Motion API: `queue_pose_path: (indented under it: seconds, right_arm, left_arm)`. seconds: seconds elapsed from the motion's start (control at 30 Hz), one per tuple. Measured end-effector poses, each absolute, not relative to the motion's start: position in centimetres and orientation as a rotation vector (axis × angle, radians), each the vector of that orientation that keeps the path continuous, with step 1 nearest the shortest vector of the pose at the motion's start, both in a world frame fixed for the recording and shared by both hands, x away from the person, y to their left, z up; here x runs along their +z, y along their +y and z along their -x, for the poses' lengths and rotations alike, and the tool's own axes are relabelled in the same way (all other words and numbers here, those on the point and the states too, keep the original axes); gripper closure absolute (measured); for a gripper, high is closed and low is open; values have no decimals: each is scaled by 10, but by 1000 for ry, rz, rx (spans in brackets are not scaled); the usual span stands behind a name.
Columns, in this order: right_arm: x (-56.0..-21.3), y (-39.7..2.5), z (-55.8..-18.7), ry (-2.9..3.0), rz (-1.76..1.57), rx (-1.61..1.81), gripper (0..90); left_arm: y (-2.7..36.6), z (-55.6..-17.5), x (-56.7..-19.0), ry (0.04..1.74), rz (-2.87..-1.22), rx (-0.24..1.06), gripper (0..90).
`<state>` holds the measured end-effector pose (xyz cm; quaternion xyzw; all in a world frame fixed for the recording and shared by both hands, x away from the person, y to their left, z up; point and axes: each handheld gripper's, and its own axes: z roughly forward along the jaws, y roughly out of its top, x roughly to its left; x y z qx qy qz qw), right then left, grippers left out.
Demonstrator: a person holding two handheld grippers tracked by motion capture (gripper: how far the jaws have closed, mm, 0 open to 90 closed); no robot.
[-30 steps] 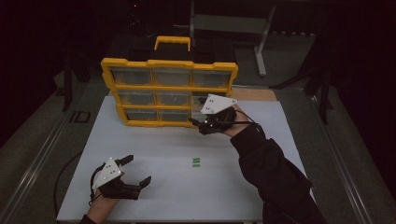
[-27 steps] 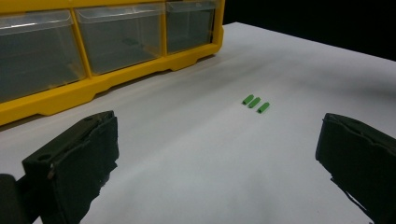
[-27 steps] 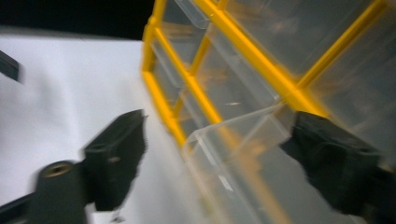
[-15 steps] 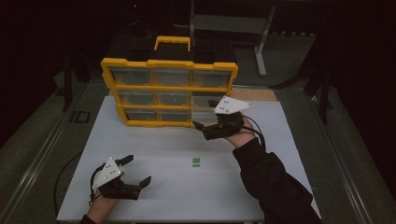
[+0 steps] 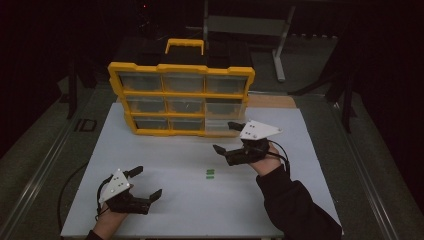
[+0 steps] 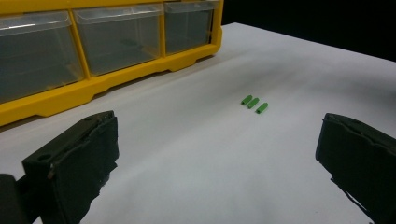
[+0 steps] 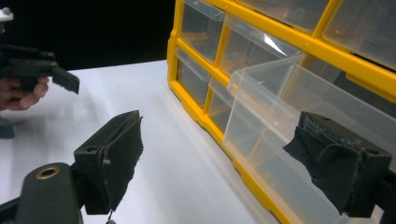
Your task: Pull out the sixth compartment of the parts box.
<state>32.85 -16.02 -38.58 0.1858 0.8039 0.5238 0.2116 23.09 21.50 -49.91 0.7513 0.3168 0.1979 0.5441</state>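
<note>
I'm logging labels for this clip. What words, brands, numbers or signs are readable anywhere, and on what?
None can be read.
The yellow organizer and its clear drawers carry no visible label.
The three green pieces are plain.
The white table bears no marking.
The grey plates on the left gripper and right gripper show small holes but no lettering.

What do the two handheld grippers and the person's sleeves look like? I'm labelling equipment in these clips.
Each gripper, left gripper and right gripper, is black with two blocky jaws faced in dark padding. A pale grey three-cornered plate with small dark dots sits on top of each. A thin black cable loops from the right one. The right arm wears a black long sleeve.
</note>
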Motion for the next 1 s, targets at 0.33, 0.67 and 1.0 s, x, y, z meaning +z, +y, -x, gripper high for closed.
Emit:
queue_pose_path:
  seconds: [0.33,0.67,1.0]
  right_arm:
    - [-405,-178,-303,2236,-546,1474,141]
    - [-428,-190,-287,2237,-569,1487,137]
    - [-450,-201,-272,2252,-573,1478,135]
  left_arm:
    - [215,-231,-499,751,-1785,474,0]
    - [215,-231,-498,755,-1777,475,0]
    - [214,-230,-498,747,-1780,469,0]
